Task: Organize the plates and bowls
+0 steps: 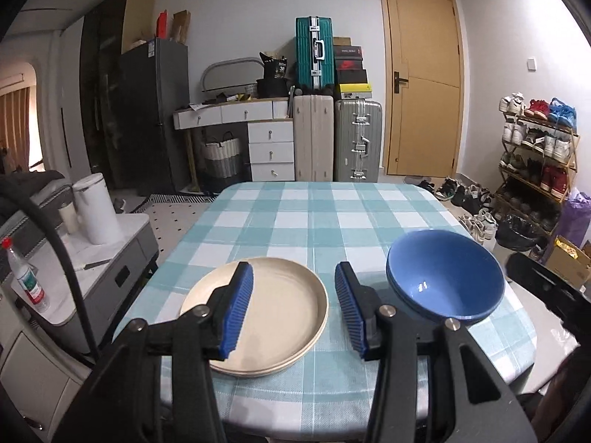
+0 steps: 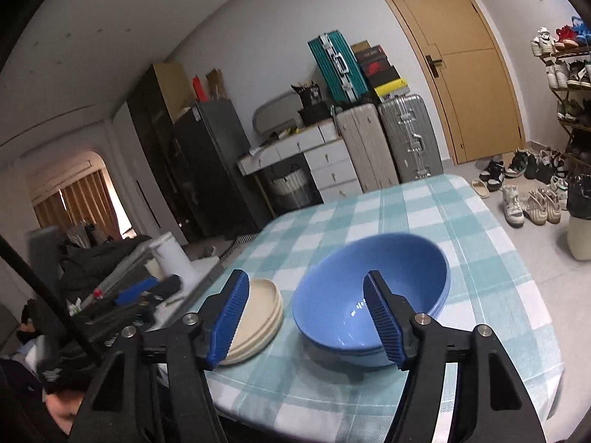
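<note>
Both wrist views near, facing table (image 1: 317,217) — shared

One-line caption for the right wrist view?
Open right gripper facing stacked blue bowls, cream plates alongside, on checked tablecloth.

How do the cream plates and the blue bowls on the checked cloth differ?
The plates are cream, the bowls blue. The plates are shallow and flat with a low rim, the bowls deep and rounded. In the left wrist view the plates lie left, the bowls right, with a gap between them. Both are stacked, upright and empty on the cloth, and neither is held.
</note>
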